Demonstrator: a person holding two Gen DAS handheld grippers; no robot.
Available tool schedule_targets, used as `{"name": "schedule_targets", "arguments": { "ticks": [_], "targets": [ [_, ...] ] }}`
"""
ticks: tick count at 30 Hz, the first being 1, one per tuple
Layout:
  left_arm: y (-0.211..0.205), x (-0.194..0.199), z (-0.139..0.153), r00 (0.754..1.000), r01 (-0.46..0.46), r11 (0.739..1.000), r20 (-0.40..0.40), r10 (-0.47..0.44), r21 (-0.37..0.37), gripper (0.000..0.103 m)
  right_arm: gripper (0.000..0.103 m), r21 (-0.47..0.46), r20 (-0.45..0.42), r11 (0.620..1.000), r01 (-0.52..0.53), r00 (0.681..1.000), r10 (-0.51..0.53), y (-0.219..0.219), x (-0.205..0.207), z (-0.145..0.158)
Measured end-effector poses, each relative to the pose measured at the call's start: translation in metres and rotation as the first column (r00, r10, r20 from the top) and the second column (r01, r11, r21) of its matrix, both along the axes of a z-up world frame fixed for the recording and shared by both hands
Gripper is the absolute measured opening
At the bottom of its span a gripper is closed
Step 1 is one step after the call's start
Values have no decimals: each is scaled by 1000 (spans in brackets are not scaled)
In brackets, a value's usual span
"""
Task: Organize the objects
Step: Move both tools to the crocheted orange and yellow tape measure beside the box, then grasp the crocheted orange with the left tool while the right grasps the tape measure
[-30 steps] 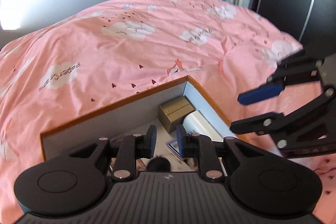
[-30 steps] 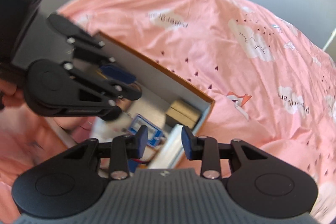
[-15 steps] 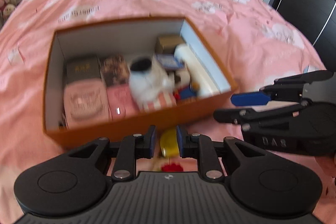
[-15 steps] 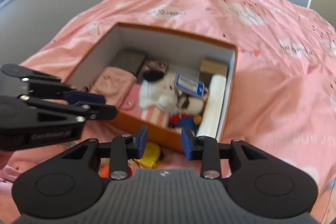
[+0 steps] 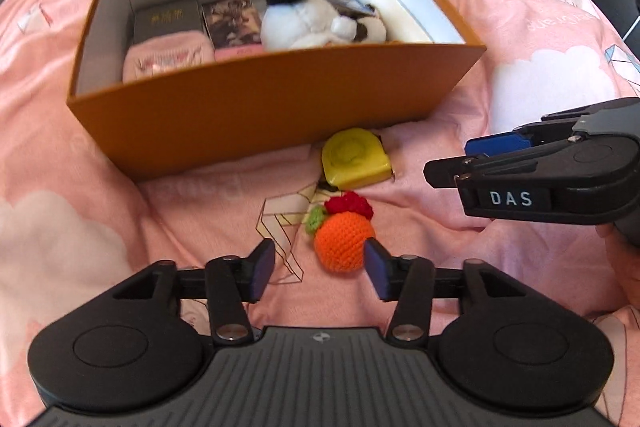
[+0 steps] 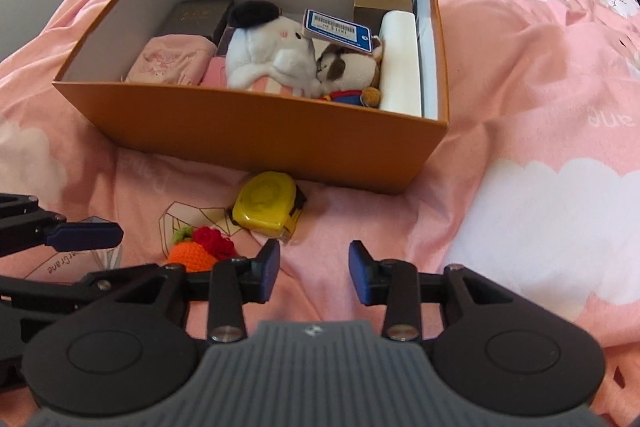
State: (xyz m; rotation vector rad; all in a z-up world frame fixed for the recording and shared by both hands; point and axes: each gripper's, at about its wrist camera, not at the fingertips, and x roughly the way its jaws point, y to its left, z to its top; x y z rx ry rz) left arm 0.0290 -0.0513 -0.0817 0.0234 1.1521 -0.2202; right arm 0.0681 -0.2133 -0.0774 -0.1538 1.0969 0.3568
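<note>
Left wrist view: left gripper [image 5: 318, 269] jaws apart, just opened, nothing clamped; crocheted orange fruit [image 5: 344, 241] lies on the pink bedspread [image 5: 80, 227] near the right pad. Yellow tape measure [image 5: 354, 159] sits beside the orange box [image 5: 256, 115].

Right wrist view: right gripper [image 6: 314, 271] jaws apart, just widened, over bare bedspread; tape measure just ahead, fruit at left.
</note>
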Motion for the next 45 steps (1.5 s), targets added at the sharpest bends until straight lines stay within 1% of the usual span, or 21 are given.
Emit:
{"name": "schedule_targets", "arguments": {
  "ticks": [4, 9, 11, 13, 14, 17, 22, 25, 30, 32, 37, 41, 45],
  "targets": [
    [-2, 3, -13, 999, 23, 999, -39, -24, -27, 60, 48, -11, -17, 1000, -17, 1000, 17, 5, 1, -3],
    [-5, 3, -24, 999, 30, 999, -34, -31, -40, 57, 48, -24, -14, 999, -41, 999, 40, 11, 1, -5],
    [-4, 5, -26, 999, 25, 998, -39, -27, -59, 51, 48, -29, -19, 998, -47, 999, 47, 12, 2, -7],
    [-2, 7, -28, 999, 20, 996, -38, -24, -88, 48, 48, -34, -21, 998, -54, 998, 53, 14, 2, -8],
    [-2, 8, -29, 999, 20, 995, -41, -24, -95, 43, 48, -36, -22, 998, -57, 998, 57, 14, 3, -9],
    [-4, 10, -31, 998, 28, 995, -45, -33, -100, 38, 48, -39, -30, 997, -71, 997, 70, 16, 4, -11],
    [-3, 12, -36, 997, 23, 994, -66, -31, -111, 36, 48, -35, -30, 996, -85, 996, 84, 18, 4, -12],
    [0, 12, -36, 998, 12, 992, -65, -21, -127, 35, 48, -25, -28, 996, -84, 996, 84, 17, 5, -11],
    [14, 10, -31, 998, -49, 982, -50, 41, -183, 34, 48, 0, -4, 995, -101, 995, 101, 16, 4, -6],
    [19, 8, -26, 997, -74, 980, -28, 70, -184, 34, 48, 11, 5, 993, -114, 994, 114, 16, 3, -4],
    [26, 7, -18, 993, -116, 979, 6, 119, -168, 34, 42, 54, 0, 988, -145, 989, 145, 18, 12, -6],
    [29, 16, -27, 990, -137, 976, -46, 131, -171, 35, 42, 94, -36, 989, -116, 992, 119, 19, 29, -13],
    [36, 23, -33, 985, -165, 966, -87, 150, -199, 36, 42, 129, -88, 990, -61, 993, 73, 16, 46, -25]
  ]
}}
